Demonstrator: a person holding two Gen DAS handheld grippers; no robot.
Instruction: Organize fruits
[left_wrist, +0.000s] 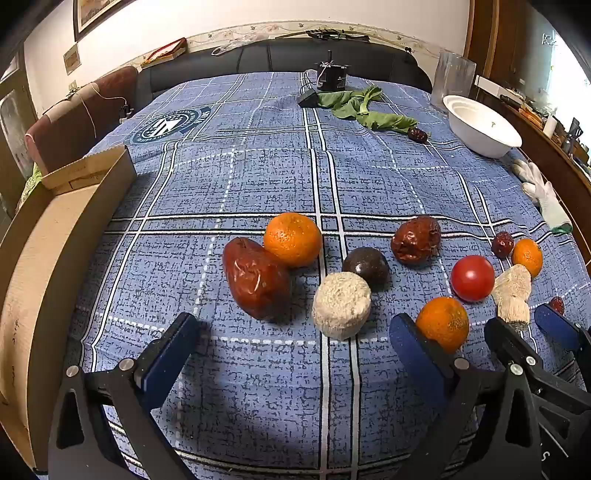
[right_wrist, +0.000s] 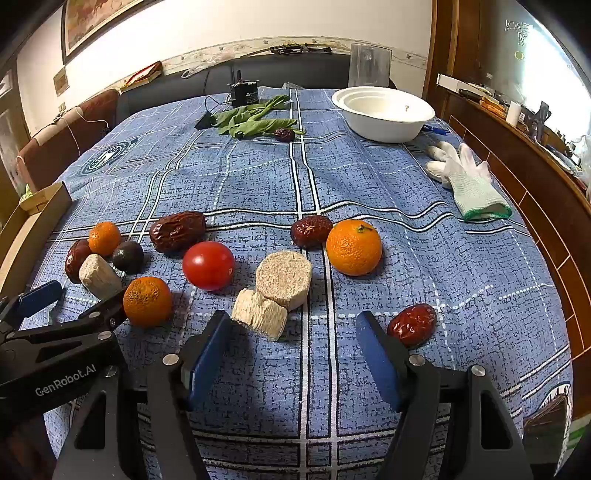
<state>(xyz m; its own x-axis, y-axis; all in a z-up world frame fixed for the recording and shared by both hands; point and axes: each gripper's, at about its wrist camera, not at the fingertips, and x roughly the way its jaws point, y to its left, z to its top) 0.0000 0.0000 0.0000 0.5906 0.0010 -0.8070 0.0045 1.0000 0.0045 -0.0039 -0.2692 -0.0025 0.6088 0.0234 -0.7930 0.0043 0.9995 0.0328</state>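
Orange tangerine beside left gripper

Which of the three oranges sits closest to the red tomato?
The wrinkly, dull orange just in front of the shiny red tomato. The other two oranges lie farther off, one far left, one right.

The fruits lie scattered across the near half of the tablecloth. The tomato sits between two oranges. The cardboard box stands far left, the bowl far right, the glove nearer.
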